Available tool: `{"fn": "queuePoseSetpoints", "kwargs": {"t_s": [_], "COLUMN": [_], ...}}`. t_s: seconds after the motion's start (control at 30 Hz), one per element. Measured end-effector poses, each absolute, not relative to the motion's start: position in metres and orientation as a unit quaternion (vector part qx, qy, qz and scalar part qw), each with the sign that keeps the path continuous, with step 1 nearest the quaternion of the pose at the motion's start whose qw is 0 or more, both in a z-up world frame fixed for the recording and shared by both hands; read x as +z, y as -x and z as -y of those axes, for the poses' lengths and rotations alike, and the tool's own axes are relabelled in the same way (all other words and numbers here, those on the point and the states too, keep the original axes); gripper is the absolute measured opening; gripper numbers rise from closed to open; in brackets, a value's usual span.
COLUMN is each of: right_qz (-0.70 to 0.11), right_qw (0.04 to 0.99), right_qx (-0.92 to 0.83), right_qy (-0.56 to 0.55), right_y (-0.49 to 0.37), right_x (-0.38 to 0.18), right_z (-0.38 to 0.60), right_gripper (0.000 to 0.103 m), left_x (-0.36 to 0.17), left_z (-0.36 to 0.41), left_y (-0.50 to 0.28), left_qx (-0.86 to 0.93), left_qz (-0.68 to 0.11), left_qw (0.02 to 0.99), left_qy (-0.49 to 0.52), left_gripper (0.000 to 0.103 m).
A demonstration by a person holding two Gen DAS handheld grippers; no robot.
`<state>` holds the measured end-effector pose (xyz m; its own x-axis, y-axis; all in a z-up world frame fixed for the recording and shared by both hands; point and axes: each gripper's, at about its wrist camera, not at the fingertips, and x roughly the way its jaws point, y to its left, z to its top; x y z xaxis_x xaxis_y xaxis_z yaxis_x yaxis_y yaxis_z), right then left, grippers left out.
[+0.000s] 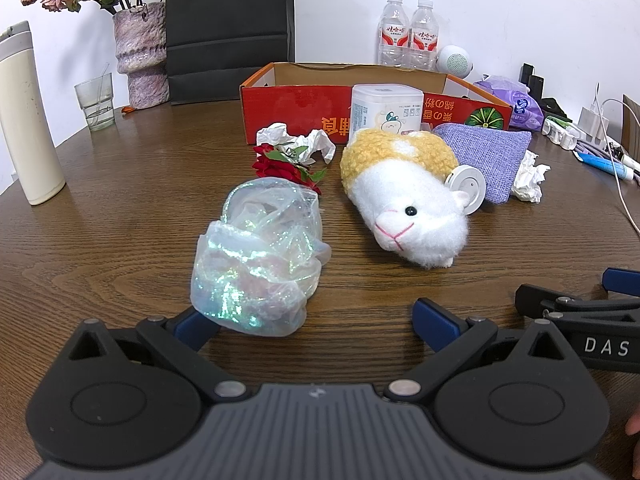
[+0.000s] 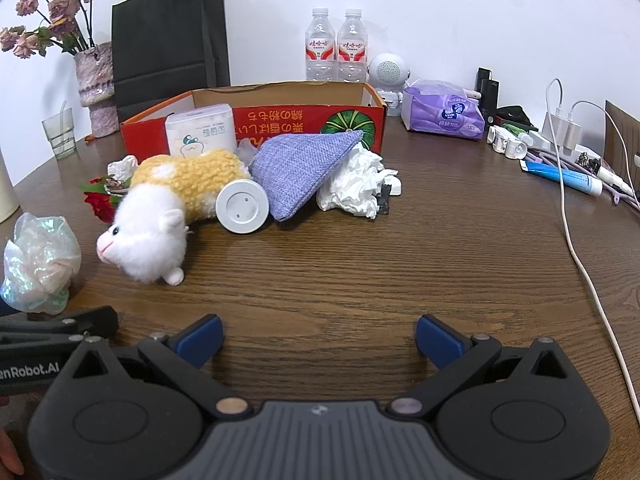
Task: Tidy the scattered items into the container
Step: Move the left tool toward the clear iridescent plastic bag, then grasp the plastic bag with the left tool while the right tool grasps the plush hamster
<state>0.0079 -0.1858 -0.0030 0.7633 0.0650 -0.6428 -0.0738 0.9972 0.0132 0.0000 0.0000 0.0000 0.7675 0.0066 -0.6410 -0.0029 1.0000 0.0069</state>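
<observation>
A red cardboard box (image 1: 296, 112) (image 2: 304, 120) stands open at the back of the wooden table. In front of it lie a white and yellow plush hamster (image 1: 404, 196) (image 2: 160, 216), a purple knit pouch (image 1: 488, 156) (image 2: 300, 168), a white round disc (image 1: 468, 188) (image 2: 242, 206), a white square tub (image 1: 386, 110) (image 2: 200, 128), crumpled tissues (image 1: 316, 142) (image 2: 352, 188), a red rose (image 1: 280, 170) (image 2: 98, 202) and an iridescent crumpled bag (image 1: 260, 256) (image 2: 38, 264). My left gripper (image 1: 316, 316) is open, its left finger against the bag's near edge. My right gripper (image 2: 320, 340) is open over bare table.
A black paper bag (image 1: 228, 28), a vase of dried flowers (image 1: 140, 52), a glass (image 1: 94, 102) and a cream flask (image 1: 24, 120) stand at the back left. Two water bottles (image 2: 336, 46), a speaker (image 2: 386, 72), a tissue pack (image 2: 444, 110), chargers and cables (image 2: 576, 240) crowd the right.
</observation>
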Motion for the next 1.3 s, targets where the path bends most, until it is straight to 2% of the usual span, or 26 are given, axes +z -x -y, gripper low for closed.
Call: {"fn": "queuePoseSetpoints", "kwargs": {"t_s": [0.87,1.13,1.23,1.3], "right_qz": [-0.343,-0.351,-0.325,-0.306], "right_qw": [0.939,0.931,0.934,0.935], "right_qx": [0.038,0.105,0.146,0.178], "right_qy": [0.007,0.003,-0.008,0.001], "right_y": [-0.008,-0.004,-0.004,-0.007], "right_x": [-0.003,0.007,0.021,0.028], "right_z": [0.186,0.188,0.178,0.166], "right_gripper": [0.103,0.103,0.103,0.098], "left_x": [0.000,0.022,0.027,0.023], "left_z": [-0.001,-0.029,-0.034,-0.040], "left_y": [0.001,0.036,0.025,0.014], "left_qx": [0.002,-0.039,-0.028,-0.025], "left_qz": [-0.340,-0.256,-0.264,-0.275], "left_qw": [0.940,0.966,0.964,0.961], "left_qy": [-0.001,0.016,-0.010,-0.011], "left_gripper": [0.103,0.103,0.103,0.103]}}
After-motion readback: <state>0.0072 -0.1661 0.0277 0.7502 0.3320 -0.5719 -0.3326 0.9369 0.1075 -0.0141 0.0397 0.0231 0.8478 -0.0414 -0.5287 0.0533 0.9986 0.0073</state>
